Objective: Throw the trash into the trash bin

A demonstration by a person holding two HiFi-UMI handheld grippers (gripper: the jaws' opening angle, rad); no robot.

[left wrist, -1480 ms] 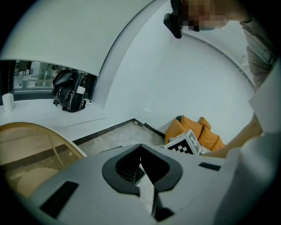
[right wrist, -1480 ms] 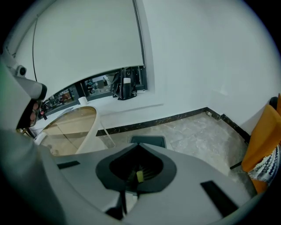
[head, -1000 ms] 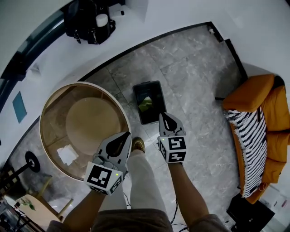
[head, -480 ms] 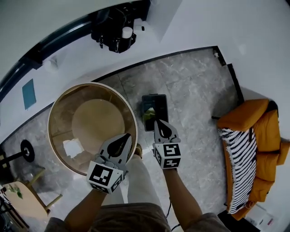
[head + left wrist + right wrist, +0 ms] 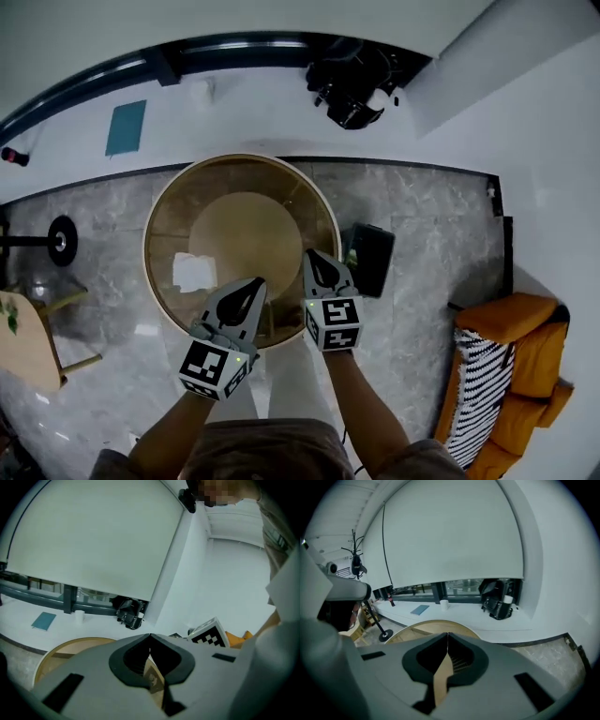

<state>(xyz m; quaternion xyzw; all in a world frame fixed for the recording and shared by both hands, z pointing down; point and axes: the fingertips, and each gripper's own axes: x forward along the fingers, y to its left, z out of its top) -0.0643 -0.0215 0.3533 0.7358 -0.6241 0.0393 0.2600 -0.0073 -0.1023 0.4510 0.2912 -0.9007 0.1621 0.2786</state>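
A white crumpled paper [image 5: 194, 272] lies on the round glass table with a wooden rim [image 5: 150, 225]. The black trash bin [image 5: 373, 261] stands on the floor just right of the table, with something green inside near its left edge. My left gripper [image 5: 255, 284] is shut and empty over the table's near rim, right of the paper. My right gripper [image 5: 311, 255] is shut and empty too, over the table's right rim beside the bin. The table's rim shows beyond the shut jaws in the left gripper view [image 5: 70, 645] and in the right gripper view [image 5: 436, 624].
An orange sofa with a striped cushion [image 5: 506, 375] sits at the lower right. A black machine [image 5: 354, 94] and a teal booklet [image 5: 125, 127] rest on the white ledge behind the table. A round stand base [image 5: 58, 239] and a wooden chair [image 5: 28, 342] are at the left.
Both grippers have swung left from over the bin to the table's near rim. The bin, which lay ahead of the right gripper, now lies to its right. Both stay shut.
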